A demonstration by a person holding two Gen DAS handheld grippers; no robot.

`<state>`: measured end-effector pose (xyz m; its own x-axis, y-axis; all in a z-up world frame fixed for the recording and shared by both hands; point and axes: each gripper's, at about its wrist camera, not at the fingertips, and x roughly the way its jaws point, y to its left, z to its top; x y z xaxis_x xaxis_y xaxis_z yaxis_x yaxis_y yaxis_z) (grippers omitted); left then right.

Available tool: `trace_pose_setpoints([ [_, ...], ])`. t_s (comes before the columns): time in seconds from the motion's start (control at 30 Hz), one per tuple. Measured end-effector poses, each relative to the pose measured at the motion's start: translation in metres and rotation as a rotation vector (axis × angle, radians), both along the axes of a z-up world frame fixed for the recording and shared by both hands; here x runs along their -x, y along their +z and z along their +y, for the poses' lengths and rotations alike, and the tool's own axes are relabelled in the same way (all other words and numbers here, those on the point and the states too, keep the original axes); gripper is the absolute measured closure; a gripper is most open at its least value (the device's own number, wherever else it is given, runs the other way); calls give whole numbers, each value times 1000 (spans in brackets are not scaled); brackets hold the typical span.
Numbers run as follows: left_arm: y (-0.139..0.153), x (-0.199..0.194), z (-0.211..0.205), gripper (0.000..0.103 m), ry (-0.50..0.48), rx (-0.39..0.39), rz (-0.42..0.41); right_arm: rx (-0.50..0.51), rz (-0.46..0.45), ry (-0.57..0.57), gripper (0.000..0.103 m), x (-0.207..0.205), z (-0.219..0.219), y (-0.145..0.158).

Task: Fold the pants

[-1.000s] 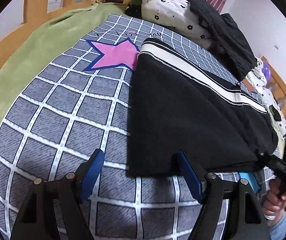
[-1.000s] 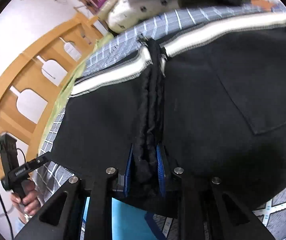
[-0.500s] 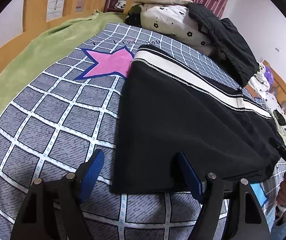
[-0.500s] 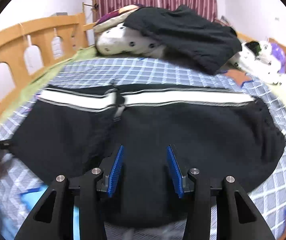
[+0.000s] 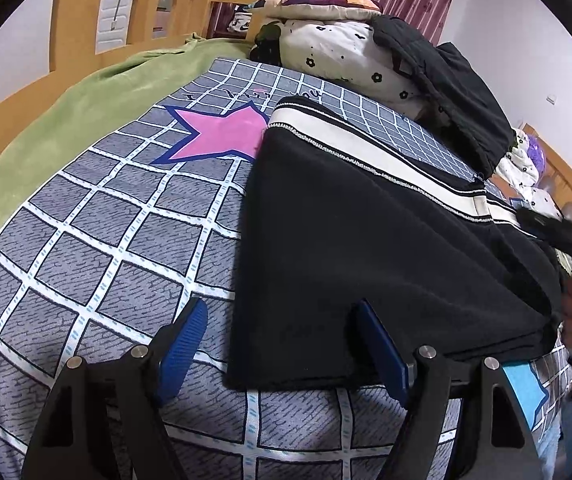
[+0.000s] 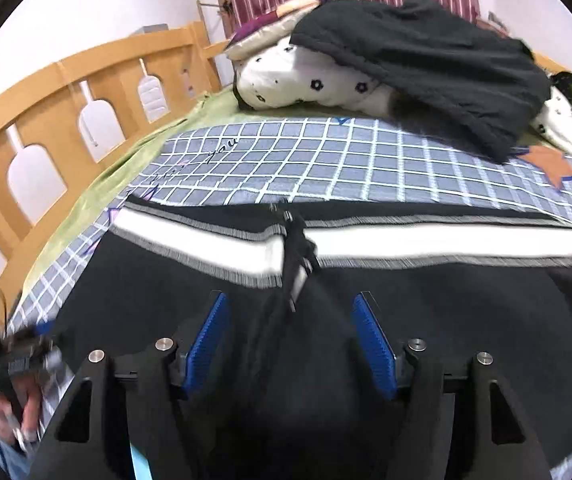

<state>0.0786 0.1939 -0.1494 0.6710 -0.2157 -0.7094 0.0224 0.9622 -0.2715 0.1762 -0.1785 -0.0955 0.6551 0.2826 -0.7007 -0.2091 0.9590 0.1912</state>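
Black pants (image 6: 426, 320) flat on checked bedsheet (image 5: 86, 248), its script unreadable, left gripper (image 5: 282, 340) jaws apart, right gripper (image 6: 290, 336) opening, nothing gripped

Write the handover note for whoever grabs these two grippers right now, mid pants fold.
Left gripper: open, holds nothing, hovering over the pants' near left corner.
Right gripper: jaws opening, nothing pinched, above the middle of the pants.
Pants: black, white-striped waistband toward the pillows, lying flat and doubled over on the checked blanket.
Done: looks like one fold laid down.
Left: probably another fold, then smoothing.
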Motion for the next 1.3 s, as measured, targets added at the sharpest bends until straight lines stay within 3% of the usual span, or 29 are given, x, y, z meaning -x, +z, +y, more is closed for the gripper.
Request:
trace_pose_setpoints([
  [0.07, 0, 0, 0, 26, -3, 4, -1, -24, 61, 7, 38, -29, 12, -15],
  [0.13, 0, 1, 2, 26, -6, 13, -3, -54, 190, 5, 44, -62, 19, -39],
  [0.17, -1, 1, 3, 26, -8, 19, -4, -64, 235, 6, 67, -69, 21, -47],
  [0.2, -1, 1, 4, 26, -8, 26, -6, -70, 212, 15, 79, -69, 21, -45],
  [0.23, -1, 1, 5, 26, -9, 32, -7, -87, 173, 32, 80, -67, 19, -38],
  [0.27, -1, 2, 4, 26, -9, 33, -7, -131, 99, 40, 80, -60, 13, -26],
  [0.33, -1, 1, 4, 26, -14, 33, -5, -183, 59, 27, 79, -56, 7, -19],
  [0.43, -1, -1, 4, 26, -26, 38, 3, -44, 130, 7, 73, -66, 21, -45],
  [0.53, -2, -2, 4, 26, -25, 43, 8, -47, 136, -6, 70, -61, 19, -40],
  [0.57, -2, -2, 4, 26, -25, 44, 9, -47, 101, -36, 65, -53, 13, -31],
  [0.6, -2, -2, 4, 26, -25, 43, 12, -39, 68, -72, 53, -42, 7, -23],
  [0.67, -1, -4, 3, 27, -24, 36, 17, -39, 34, -100, 43, -25, -2, -11],
  [0.77, 1, -3, 1, 52, -27, 67, 32, -41, 20, -130, 43, 10, -19, -6],
  [0.87, 8, -5, -4, 66, 28, 36, 58, 1, 35, -164, 43, 51, -39, -2],
  [0.93, 21, -4, -11, 83, 53, -21, 45, 23, 36, -167, 43, 73, -51, -3],
  [1.0, 39, -3, -21, 87, 64, -51, 12, 38, 27, -169, 43, 98, -65, -1],
  [1.13, 91, -1, -68, 89, 41, -189, -103, 63, 13, -200, 43, 139, -94, -1],
  [1.23, 132, 0, -130, 89, -57, -227, -201, 59, 10, -243, 43, 159, -118, -3],
  [1.3, 145, 1, -171, 90, -119, -236, -242, 53, 22, -270, 43, 167, -130, -5],
])
